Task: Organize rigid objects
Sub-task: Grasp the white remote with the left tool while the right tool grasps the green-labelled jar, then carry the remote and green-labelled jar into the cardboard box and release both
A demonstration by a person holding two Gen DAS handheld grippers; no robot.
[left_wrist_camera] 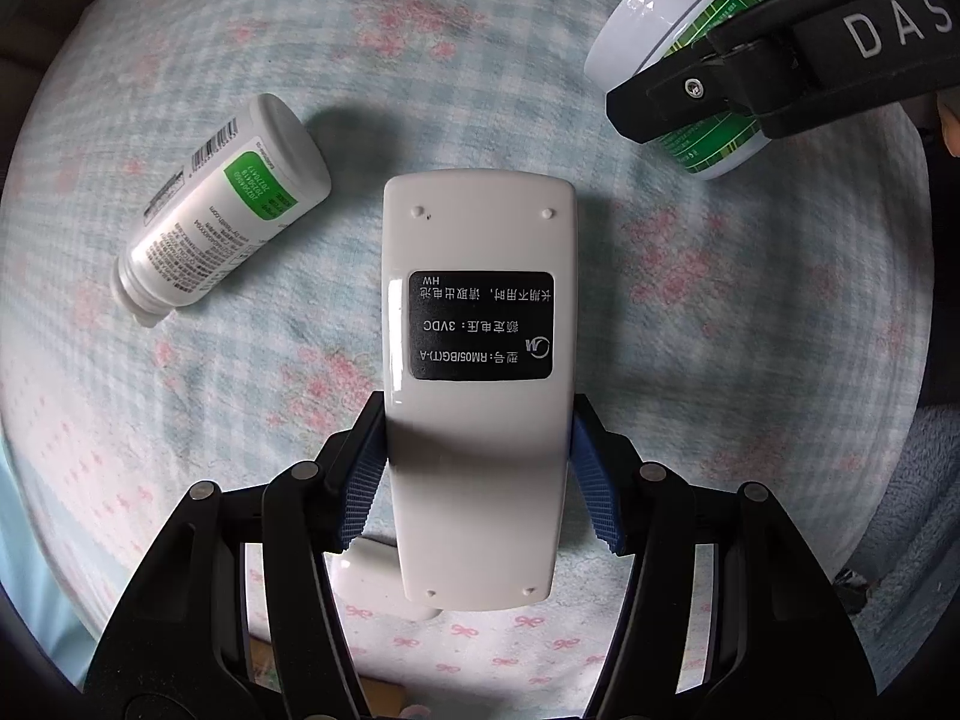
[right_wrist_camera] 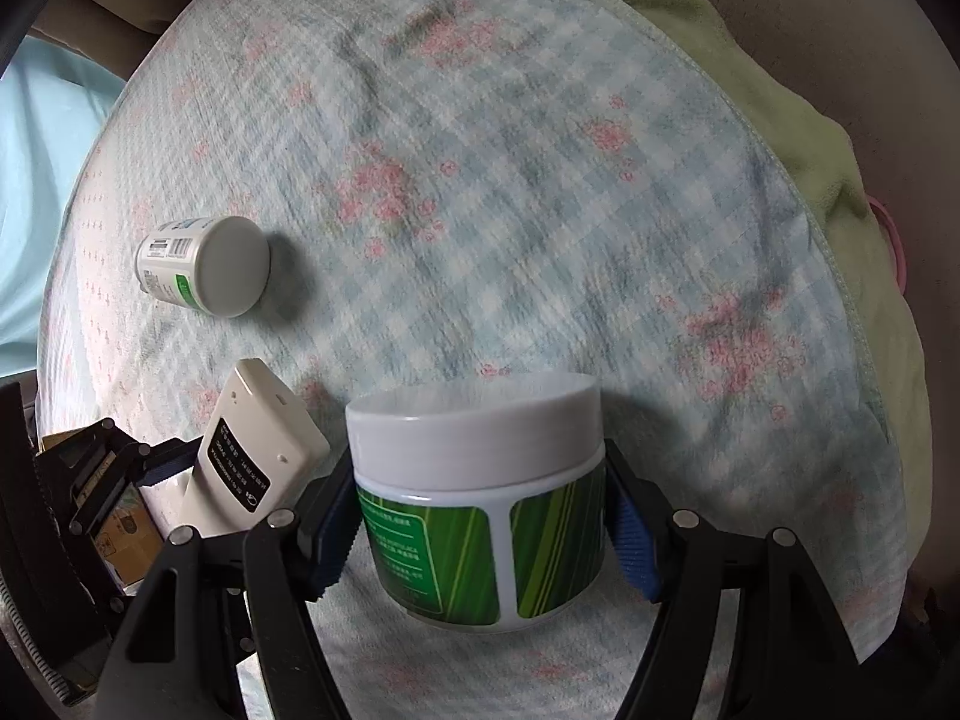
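The left gripper [left_wrist_camera: 478, 474], black with blue ribbed pads, is clamped on the sides of a slim white plastic remote control [left_wrist_camera: 480, 372], held back side toward the camera so that its black rectangular label with white print shows; the remote hangs clear of the bed cover, its far end pointing toward the middle of the fabric. The right gripper [right_wrist_camera: 483, 516], of the same build, grips a squat white jar with a wide white lid and a green striped label [right_wrist_camera: 480, 480], its pads pressed to the jar's body just below the lid, at the near edge of the cover. In the left wrist view the same jar [left_wrist_camera: 666, 54] sits toward the far right edge of the cover, half hidden by the black finger of the right gripper [left_wrist_camera: 690, 96]. In the right wrist view the left gripper [right_wrist_camera: 162, 468] and the remote [right_wrist_camera: 252, 462] appear just beside the jar, toward the near left corner. A white plastic pill bottle with a green patch and a barcode [left_wrist_camera: 222, 210] lies on its side, well apart from both held items, toward the left edge of the cover. Everything rests on or above a soft quilted cover in pale blue check with pink flower prints [left_wrist_camera: 540, 18], and a pale green blanket [right_wrist_camera: 828, 138] lies bunched along its far right edge.
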